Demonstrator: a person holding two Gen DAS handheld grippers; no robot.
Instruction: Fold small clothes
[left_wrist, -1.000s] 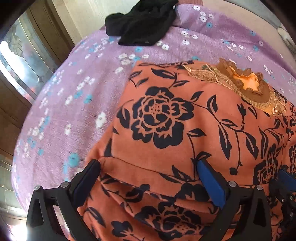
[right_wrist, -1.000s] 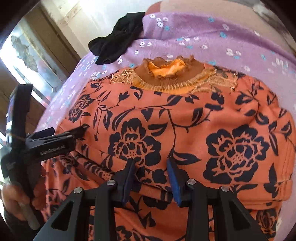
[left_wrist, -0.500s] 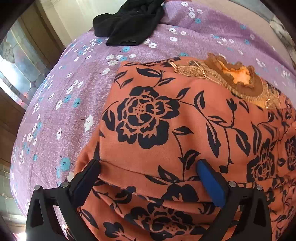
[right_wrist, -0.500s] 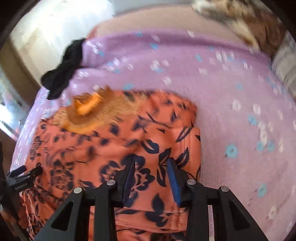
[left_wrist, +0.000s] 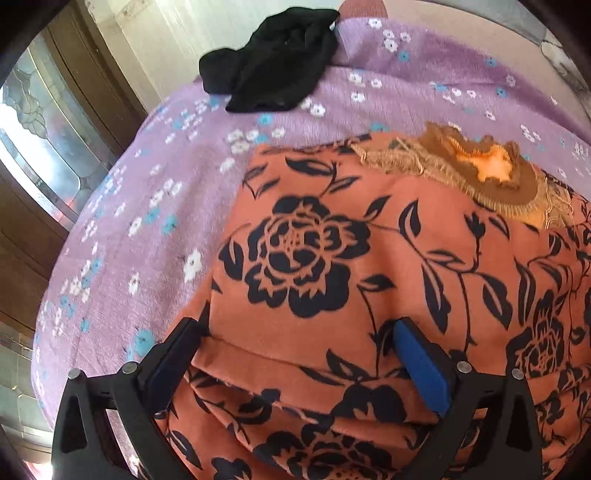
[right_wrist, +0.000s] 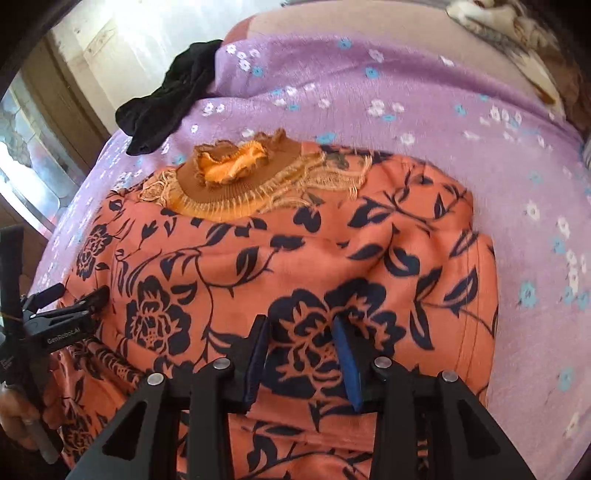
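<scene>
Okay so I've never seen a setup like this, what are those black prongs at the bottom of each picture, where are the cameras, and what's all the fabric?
No robot here: a person holds a two-finger gripper in each hand, and each gripper carries a wide-angle camera looking forward along its fingers. The black prongs with blue pads are those fingers.

One picture comes from the left gripper, the other from the right gripper. The right view also shows the left gripper from the side, with the person's hand on its handle.

On the purple flowered bedsheet lies an orange garment with black flowers, already partly folded, with a brown knitted collar at its far end. A crumpled black garment lies farther back, near the sheet's edge.

Both grippers are open, resting over the orange garment. Nothing is gripped.
</scene>
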